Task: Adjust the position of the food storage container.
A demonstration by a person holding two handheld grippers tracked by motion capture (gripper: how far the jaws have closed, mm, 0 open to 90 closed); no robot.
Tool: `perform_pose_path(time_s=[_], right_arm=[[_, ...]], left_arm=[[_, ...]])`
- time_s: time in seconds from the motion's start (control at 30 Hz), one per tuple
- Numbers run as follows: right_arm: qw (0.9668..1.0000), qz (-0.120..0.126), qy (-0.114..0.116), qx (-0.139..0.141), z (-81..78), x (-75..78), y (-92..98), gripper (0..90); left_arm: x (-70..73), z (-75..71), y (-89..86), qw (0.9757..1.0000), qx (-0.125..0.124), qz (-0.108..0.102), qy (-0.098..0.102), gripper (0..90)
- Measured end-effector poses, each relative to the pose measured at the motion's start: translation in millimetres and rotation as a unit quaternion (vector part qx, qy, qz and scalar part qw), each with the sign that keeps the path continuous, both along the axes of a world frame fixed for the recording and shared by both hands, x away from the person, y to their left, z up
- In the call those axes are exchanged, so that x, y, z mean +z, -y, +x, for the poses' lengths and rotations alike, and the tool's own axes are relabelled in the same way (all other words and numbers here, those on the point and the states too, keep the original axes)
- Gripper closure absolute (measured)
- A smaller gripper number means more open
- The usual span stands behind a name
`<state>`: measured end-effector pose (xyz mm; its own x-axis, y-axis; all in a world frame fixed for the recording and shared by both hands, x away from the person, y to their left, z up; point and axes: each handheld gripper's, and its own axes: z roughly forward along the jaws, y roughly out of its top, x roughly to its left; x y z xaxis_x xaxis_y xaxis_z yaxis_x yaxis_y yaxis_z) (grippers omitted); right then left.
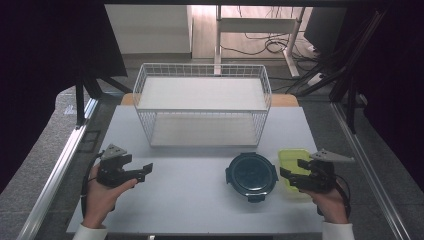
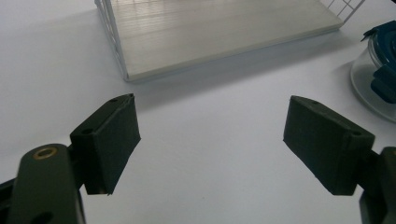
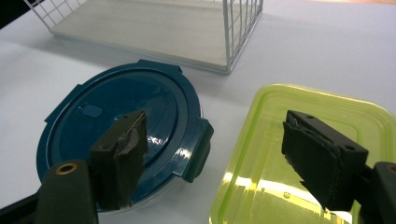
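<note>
Both tongs are held apart and empty: the right tongs (image 1: 289,173) hover over the green box (image 1: 291,160) at 3 o'clock on the counter (image 1: 200,210), the round blue-lidded container (image 1: 251,175) sits just beside it at 9 o'clock, and the left tongs (image 1: 145,171) wait well apart over bare counter. The green box is probably best gripped by one rim with the pads set squarely, so that it is not tipped. It could then be carried towards the wire rack (image 1: 202,102) at 12 o'clock.

High view overhead, facing forward-down; claw views low, close — both share wire basket (image 1: 202,102).
</note>
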<state>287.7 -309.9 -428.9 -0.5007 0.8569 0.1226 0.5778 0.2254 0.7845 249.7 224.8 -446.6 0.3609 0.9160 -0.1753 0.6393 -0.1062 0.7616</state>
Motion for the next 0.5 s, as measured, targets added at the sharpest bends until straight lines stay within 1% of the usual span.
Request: perform_pose_path(time_s=[0.07,0.1,0.27,0.37,0.43,0.5], right_arm=[[1.0000,0.006,-0.003,-0.003,0.6,1.3,1.0,22.6],[1.0000,0.007,-0.001,-0.003,1.4,1.3,1.6,23.2],[1.0000,0.001,-0.008,-0.003,3.5,-0.3,1.4,23.7],[0.9999,0.000,-0.010,-0.004,2.4,-1.2,1.4,24.1],[0.9999,-0.001,-0.013,-0.007,1.3,-1.9,3.5,24.7],[0.9998,-0.003,-0.015,-0.014,3.1,-0.2,4.9,25.2]], left_arm=[[-0.3,-0.4,0.7,1.0000,0.000,0.001,-0.002,17.8],[-1.9,-0.1,2.9,1.0000,-0.003,0.004,-0.007,17.7],[-5.0,-1.9,8.8,0.9997,-0.010,0.012,-0.017,17.4],[-5.4,-3.2,7.7,0.9997,-0.010,0.012,-0.020,17.4],[-4.7,-3.2,6.6,0.9997,-0.007,0.012,-0.018,17.3],[-3.3,-4.3,6.0,0.9997,-0.008,0.017,-0.016,17.1]])
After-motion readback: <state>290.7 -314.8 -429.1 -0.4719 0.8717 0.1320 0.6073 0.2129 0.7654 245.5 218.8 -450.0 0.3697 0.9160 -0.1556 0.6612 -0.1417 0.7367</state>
